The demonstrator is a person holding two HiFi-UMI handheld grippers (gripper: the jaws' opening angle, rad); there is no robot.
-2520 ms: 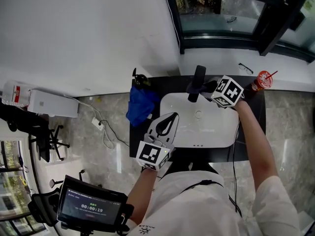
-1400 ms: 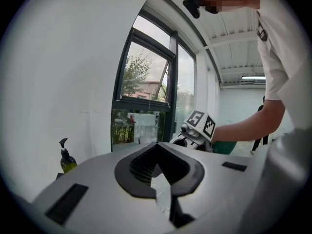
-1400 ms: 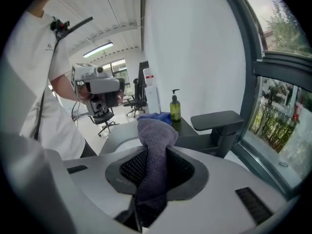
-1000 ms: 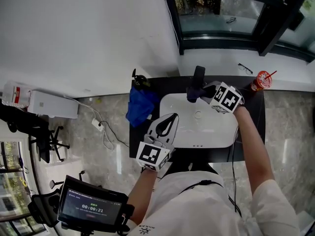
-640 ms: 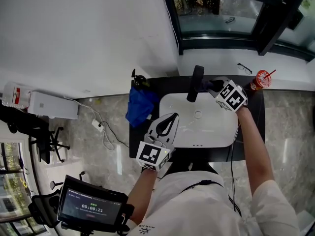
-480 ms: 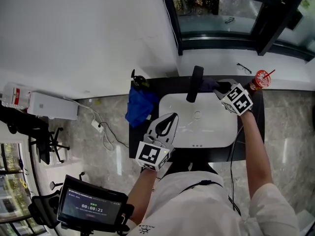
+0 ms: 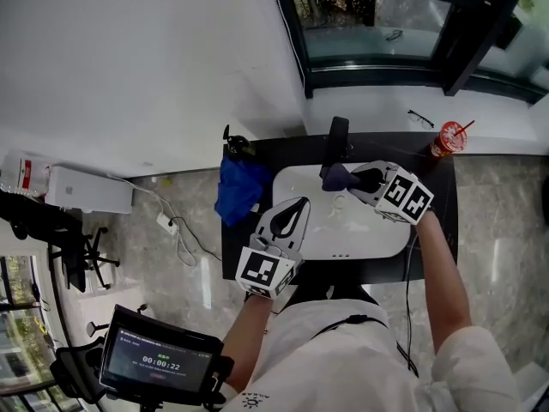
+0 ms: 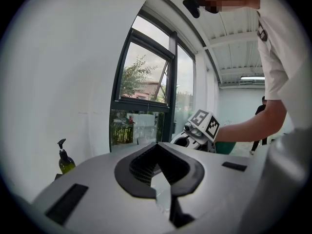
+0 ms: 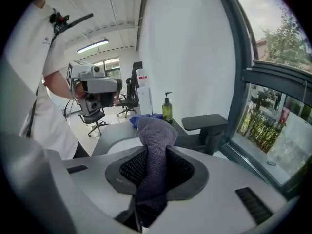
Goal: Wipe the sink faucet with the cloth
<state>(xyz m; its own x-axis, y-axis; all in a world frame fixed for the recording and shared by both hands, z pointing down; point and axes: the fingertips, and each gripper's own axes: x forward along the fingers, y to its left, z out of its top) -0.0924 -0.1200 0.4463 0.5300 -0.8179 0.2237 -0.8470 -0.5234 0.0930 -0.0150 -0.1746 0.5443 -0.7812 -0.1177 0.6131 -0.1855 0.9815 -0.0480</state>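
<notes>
A black faucet [image 7: 338, 136] stands at the back of the white sink [image 7: 377, 239]; in the right gripper view the faucet [image 9: 204, 123] shows to the right, beyond the jaws. My right gripper [image 7: 355, 179] hovers over the basin just in front of the spout, shut on a grey-purple cloth [image 7: 335, 177]. In its own view the cloth [image 9: 157, 130] bulges out past the right gripper [image 9: 156, 152] and hangs apart from the faucet. My left gripper [image 7: 304, 202] rests at the sink's near left rim. Its own view shows the left gripper [image 8: 157, 147] shut and holding nothing.
A blue cloth [image 7: 238, 187] hangs over the black counter's [image 7: 433, 230] left end beside a soap bottle [image 7: 233, 142]. A red cup with a straw [image 7: 446, 140] stands at the counter's right back corner. Glasses [image 7: 420, 118] lie on the window sill.
My right gripper swung out to the right of the faucet, then came back left and nearer, in front of the spout, with the cloth still in it. The left gripper stayed put.
</notes>
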